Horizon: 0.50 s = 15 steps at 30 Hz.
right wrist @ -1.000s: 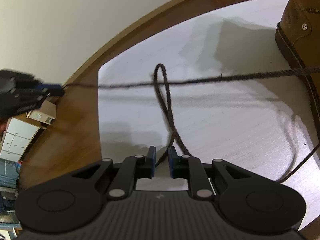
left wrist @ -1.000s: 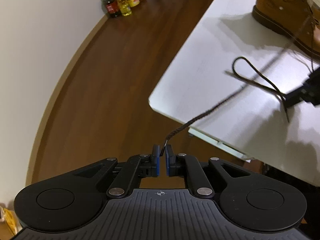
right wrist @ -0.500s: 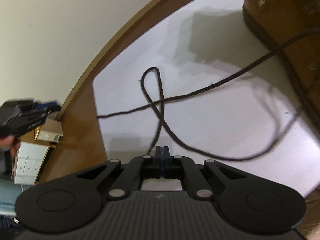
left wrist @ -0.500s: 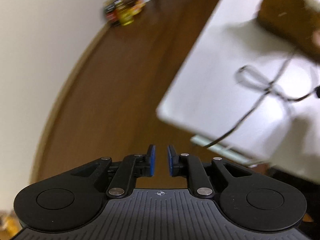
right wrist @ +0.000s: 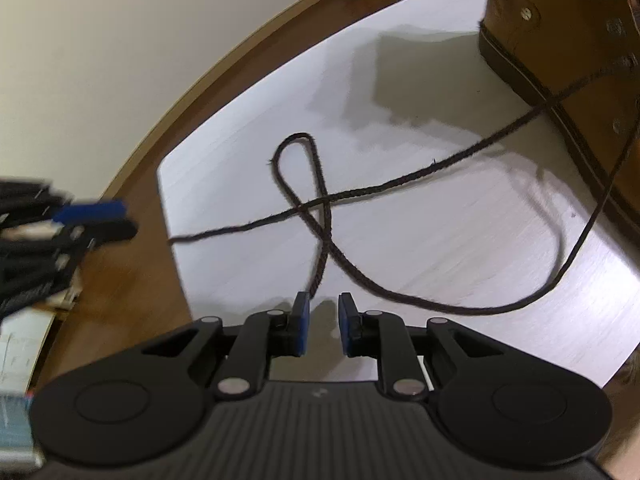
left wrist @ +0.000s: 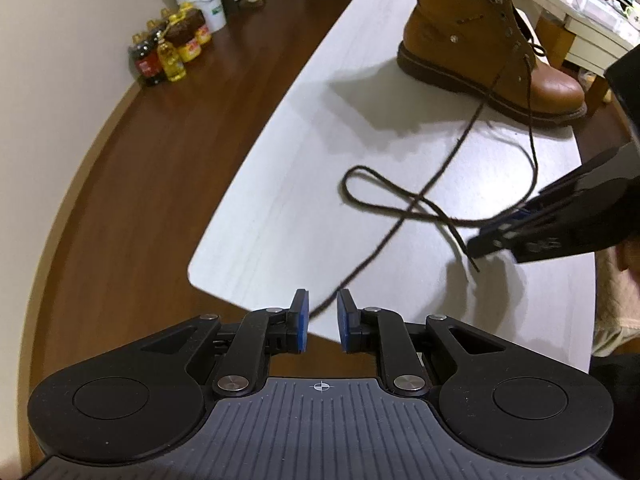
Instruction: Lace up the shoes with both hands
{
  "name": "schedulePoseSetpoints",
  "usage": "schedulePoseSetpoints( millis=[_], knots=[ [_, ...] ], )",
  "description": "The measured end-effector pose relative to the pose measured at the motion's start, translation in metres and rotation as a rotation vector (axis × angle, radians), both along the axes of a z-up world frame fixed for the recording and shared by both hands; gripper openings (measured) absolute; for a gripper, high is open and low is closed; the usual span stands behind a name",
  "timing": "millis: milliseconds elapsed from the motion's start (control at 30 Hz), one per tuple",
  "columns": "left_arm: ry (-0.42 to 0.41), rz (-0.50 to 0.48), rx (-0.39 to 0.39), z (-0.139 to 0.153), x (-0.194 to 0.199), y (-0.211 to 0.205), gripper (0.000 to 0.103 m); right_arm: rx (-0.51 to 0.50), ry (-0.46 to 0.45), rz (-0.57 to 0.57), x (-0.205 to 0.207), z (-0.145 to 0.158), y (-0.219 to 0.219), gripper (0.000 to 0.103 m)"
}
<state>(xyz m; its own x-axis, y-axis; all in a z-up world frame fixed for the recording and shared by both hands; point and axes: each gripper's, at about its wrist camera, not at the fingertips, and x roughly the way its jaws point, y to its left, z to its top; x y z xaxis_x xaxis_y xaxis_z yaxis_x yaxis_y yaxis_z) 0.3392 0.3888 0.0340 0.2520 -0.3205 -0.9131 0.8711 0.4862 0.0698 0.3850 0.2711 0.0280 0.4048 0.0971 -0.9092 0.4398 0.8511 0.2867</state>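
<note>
In the left wrist view the top of the tan boot [left wrist: 476, 36] was cut off by the upper edge of the frame, and your right gripper [left wrist: 486, 240] came in from the right edge only partly, blurred at its tip. In the right wrist view the boot [right wrist: 568, 28] filled the upper right corner with only its side and eyelets visible, and your left gripper [right wrist: 96, 220] at the left edge was smeared by motion, so its fingers were hard to read there.

Your left gripper [left wrist: 322, 322] had its blue pads [left wrist: 301, 320] apart with a clear gap, after the jaws had just been opening. The dark shoelace [left wrist: 400, 216] ran toward that gap from above, but the pads did not press on it. Your right gripper [right wrist: 323, 326] also stood with the jaws apart, having just been opening again after a brief closing; the lace end [right wrist: 318, 280] reached down to just above the left pad, and I could not tell if it touched.

The lace lay on the white table [left wrist: 280, 184], in the middle of both frames, forming a loop [right wrist: 298, 160] crossed by the other strand, and both strands ran up to the boot.

A second earlier your left pads had pinched the lace end and the strand was stretched tight; now it lay slack on the table.
</note>
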Motion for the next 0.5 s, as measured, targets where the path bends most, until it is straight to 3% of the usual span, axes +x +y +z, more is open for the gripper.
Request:
schedulePoseSetpoints(
  millis=[200, 333, 367, 500],
  knots=[
    [0.005, -0.002, -0.005, 0.003, 0.002, 0.01, 0.017, -0.17, -0.003, 0.006, 0.014, -0.002, 0.024, 0.018],
    [0.003, -0.014, -0.009, 0.001, 0.005, 0.013, 0.017, -0.329, 0.016, 0.145, 0.02, -0.004, 0.048, 0.016],
    [0.0, -0.028, -0.015, 0.002, 0.006, 0.012, 0.017, -0.342, 0.015, 0.183, 0.018, -0.004, 0.05, 0.005],
    [-0.011, -0.141, -0.064, 0.007, 0.0, -0.001, 0.017, -0.265, 0.048, 0.23, 0.009, 0.004, 0.031, 0.003]
  ],
)
